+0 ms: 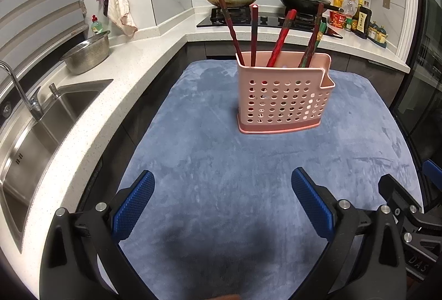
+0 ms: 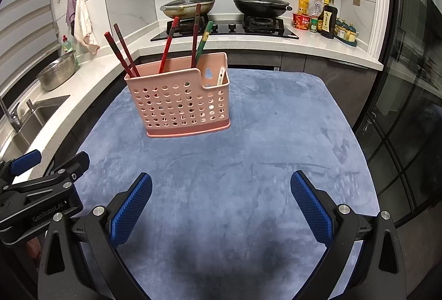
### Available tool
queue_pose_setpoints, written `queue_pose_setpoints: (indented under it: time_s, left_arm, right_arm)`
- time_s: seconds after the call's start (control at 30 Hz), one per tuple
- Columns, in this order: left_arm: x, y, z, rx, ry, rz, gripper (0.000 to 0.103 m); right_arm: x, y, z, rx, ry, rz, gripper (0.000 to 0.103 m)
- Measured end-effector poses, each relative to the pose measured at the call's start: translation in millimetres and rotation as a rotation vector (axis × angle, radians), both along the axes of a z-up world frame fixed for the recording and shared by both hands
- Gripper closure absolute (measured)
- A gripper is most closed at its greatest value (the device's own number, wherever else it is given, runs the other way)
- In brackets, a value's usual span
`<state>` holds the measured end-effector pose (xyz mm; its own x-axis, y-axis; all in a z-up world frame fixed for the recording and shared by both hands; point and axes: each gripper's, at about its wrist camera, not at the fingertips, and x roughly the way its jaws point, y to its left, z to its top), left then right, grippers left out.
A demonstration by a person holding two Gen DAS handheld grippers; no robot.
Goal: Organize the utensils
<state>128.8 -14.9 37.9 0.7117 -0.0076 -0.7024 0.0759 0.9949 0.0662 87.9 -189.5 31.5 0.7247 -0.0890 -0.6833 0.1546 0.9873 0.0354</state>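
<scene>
Hovering low over the blue-grey plush cloth (image 1: pixel 221 161) that covers the table, the left gripper (image 1: pixel 222 185) has its two blue ribbed pads spread wide with nothing between them. The right gripper (image 2: pixel 221 188) is likewise released, jaws well apart and empty above the same cloth (image 2: pixel 248 161); the two tools sit side by side, each showing at the edge of the other's view.

Farther out, near the middle of the cloth, stands the pink perforated plastic utensil holder (image 1: pixel 279 98), upright on its flat base, its long side facing the grippers (image 2: pixel 179 103). A lower side pocket sits at its right end, and a pale utensil handle (image 2: pixel 220 76) shows in that pocket in the right wrist view. In the main compartment stand the dark red chopsticks (image 1: pixel 234 31), long axes near vertical with ends up; two lean left at the left end (image 2: pixel 121 51), one red stick (image 1: pixel 281 37) tilts right in the middle, and a red and a green-tipped stick (image 2: pixel 204 40) rise at the right.

Beyond the table, a white speckled countertop (image 1: pixel 132 73) carries a steel sink (image 1: pixel 41 128) and a metal colander (image 1: pixel 88 51) on the left. At the back, two lidded woks (image 2: pixel 190 7) sit on a black gas hob, with sauce bottles (image 2: pixel 326 18) to the right.
</scene>
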Motion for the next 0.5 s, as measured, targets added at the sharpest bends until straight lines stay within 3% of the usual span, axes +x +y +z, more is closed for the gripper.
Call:
queue_pose_setpoints:
  time_s: [0.5]
  left_arm:
    - [3.4, 2.0, 0.2, -0.002, -0.004, 0.024, 0.008]
  right_arm:
    - [3.0, 1.4, 2.1, -0.003, -0.003, -0.002, 0.007]
